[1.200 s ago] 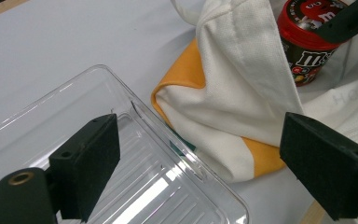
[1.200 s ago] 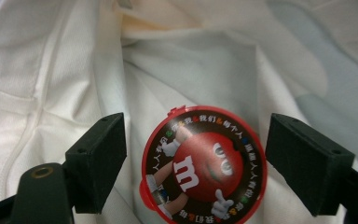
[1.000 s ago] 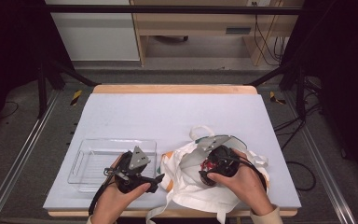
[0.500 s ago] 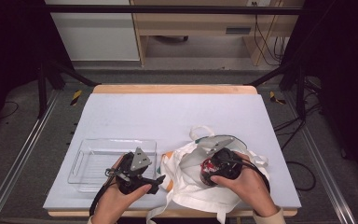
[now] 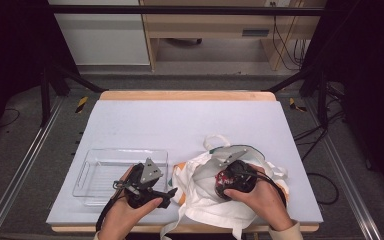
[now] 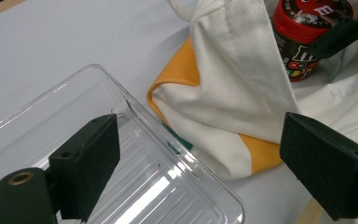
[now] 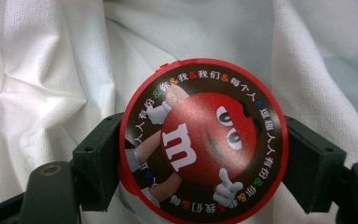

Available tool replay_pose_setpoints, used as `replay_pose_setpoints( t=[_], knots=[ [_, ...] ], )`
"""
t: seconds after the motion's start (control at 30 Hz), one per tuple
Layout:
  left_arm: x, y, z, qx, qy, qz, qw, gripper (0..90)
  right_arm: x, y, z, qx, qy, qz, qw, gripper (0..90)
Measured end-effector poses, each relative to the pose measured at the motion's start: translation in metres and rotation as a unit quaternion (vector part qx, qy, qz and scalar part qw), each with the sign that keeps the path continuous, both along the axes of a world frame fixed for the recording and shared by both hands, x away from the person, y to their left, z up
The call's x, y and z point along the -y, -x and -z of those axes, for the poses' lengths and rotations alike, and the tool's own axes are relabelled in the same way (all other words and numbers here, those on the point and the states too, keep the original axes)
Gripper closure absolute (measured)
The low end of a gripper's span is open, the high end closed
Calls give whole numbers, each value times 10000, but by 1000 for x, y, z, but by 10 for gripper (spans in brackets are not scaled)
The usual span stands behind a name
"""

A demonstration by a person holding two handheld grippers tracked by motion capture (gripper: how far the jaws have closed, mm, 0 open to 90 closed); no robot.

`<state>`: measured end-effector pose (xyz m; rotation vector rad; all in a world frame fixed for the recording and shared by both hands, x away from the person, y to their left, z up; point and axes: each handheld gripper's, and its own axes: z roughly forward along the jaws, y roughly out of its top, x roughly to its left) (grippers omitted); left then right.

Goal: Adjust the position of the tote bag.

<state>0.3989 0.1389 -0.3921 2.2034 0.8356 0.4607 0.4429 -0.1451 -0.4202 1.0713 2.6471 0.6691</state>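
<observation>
The right gripper [image 7: 200,154] has its two black jaws set either side of a round candy jar [image 7: 203,140], just below the red-rimmed lid, and they have just been closing in on it with the jar between them; the pads look to be pressing its sides. The jar sits in the mouth of a white cloth tote bag [image 5: 205,200] lying near the table's [image 5: 190,125] front edge, toward its right corner. Judging by its look, the jar is stiff, smooth plastic with a glossy printed label, so probably light but slippery; a hold across the cylinder under the lid's lip seems safest, since the lip would stop it sliding out. The bag is soft woven fabric with orange panels, limp and creased, likely to drag along with the jar. The left gripper [image 6: 200,158] is spread wide and holds nothing, hovering over the corner of a clear ribbed plastic tray [image 5: 105,170] near the front left
</observation>
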Motion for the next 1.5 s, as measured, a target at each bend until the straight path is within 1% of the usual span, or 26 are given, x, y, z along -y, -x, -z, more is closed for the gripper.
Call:
replay_pose_setpoints(
  t=[0.2,0.37,0.43,0.53,0.73,1.0,1.03,1.07,1.17,1.23,1.3,1.33,1.43,1.47,1.5],
  knots=[
    [1,1,0,9,-26,18,10000,121,-1,0,1,32,46,-4,10000,252],
    [-1,0,-1,17,18,7,10000,122,-1,0,0,40,93,-21,9999,255],
    [-1,0,-2,15,0,-4,10000,122,-1,0,0,43,121,-31,9999,256],
    [-2,0,-2,22,19,-7,10000,123,-2,0,-1,16,84,4,10000,257],
    [-3,-1,-3,30,20,-11,10000,124,-4,1,-4,23,-23,-25,10000,257],
    [-5,-1,-3,14,14,-42,10000,125,-2,1,-8,125,-86,26,9999,257],
    [-5,-2,-3,14,36,-40,10000,126,-2,0,-9,126,-103,45,9999,257],
    [-6,-2,-3,11,6,-34,10000,126,-1,0,-10,127,-119,54,9998,257],
    [-6,-2,-3,12,9,-62,10000,126,-1,0,-14,153,-100,91,9998,257],
    [-6,-2,-3,15,19,-68,10000,126,0,1,-19,223,-145,143,9995,257],
    [-8,-2,-4,28,-18,-77,10000,126,1,2,-25,292,-144,138,9994,257],
    [-8,-2,-4,33,6,-96,9999,126,2,2,-27,310,-166,142,9993,257],
    [-10,-3,-4,20,9,-119,9999,124,3,2,-33,382,-176,173,9990,257],
    [-11,-4,-4,19,-31,-122,9999,123,4,3,-35,395,-179,198,9989,257],
    [-11,-4,-3,12,-10,-147,9999,120,5,3,-36,407,-186,200,9988,257]
  ],
)
